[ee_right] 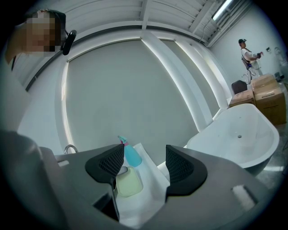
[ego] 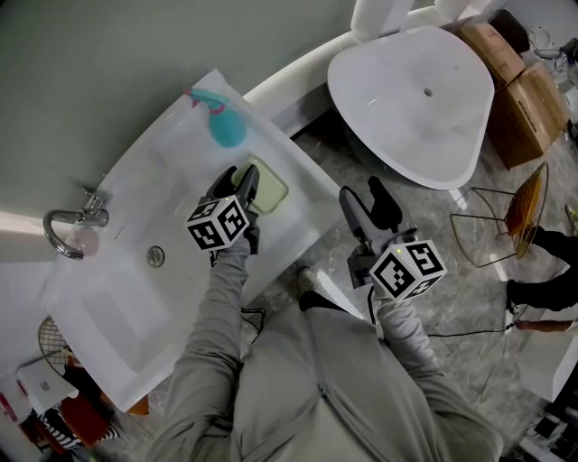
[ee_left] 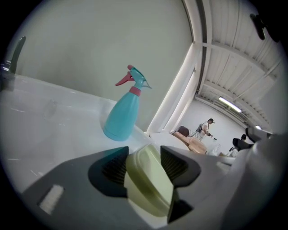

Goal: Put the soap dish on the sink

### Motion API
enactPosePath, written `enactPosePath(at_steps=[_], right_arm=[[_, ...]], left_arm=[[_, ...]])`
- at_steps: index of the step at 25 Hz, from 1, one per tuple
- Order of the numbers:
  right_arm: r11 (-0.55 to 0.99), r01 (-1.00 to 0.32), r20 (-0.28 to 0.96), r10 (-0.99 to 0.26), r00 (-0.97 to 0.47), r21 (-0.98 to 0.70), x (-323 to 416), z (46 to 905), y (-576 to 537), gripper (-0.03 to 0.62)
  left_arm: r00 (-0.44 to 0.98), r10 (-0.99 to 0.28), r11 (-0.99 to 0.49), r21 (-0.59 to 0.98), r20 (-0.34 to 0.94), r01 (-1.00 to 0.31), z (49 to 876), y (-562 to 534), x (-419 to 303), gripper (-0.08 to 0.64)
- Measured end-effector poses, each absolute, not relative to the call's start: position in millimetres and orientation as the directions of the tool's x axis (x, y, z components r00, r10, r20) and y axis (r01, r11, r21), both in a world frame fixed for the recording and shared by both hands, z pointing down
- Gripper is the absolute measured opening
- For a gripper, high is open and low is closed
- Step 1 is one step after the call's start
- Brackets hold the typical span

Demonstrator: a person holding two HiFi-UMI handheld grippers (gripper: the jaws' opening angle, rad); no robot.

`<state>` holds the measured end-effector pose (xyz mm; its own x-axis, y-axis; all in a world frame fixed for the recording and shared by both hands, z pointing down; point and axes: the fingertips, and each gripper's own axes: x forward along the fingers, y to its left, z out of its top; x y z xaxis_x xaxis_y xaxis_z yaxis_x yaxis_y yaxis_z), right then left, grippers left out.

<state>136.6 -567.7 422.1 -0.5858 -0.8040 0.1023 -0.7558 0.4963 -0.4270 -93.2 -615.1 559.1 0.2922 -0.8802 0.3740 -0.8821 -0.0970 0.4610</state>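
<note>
Soap dish [ego: 269, 189], pale green, rounded, on sink [ego: 135, 298] within parted left tool [ego: 237, 183]; right tool [ego: 366, 200] likewise parted.

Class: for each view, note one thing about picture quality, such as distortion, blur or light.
Head view: even light, the white sink nearly washed out. Left gripper view: fisheye with dark corners; the close soap dish is soft, the spray bottle sharper. Right gripper view: wall strips bend; a ceiling lamp glares.
</note>
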Motion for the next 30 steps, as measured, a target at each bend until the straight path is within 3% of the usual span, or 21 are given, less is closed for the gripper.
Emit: enactPosePath(at_steps=[7, 30], right_arm=[[0.504, -0.751, 0.099, -0.799, -0.593, -0.426, 135.6, 421.1, -564.9, 0.276], [0.607, -0.695, 0.03, -0.745, -0.667, -0.386, 92.3, 387.3, -549.9, 0.276]], left_arm=[[0.238, -0.886, -0.086, 0.365, 0.397, -0.927, 558.6, -614.0, -101.0, 0.308], [0.125, -0.968, -0.059, 0.285, 0.218, -0.957, 464.4, -547.6, -145.6, 0.308]])
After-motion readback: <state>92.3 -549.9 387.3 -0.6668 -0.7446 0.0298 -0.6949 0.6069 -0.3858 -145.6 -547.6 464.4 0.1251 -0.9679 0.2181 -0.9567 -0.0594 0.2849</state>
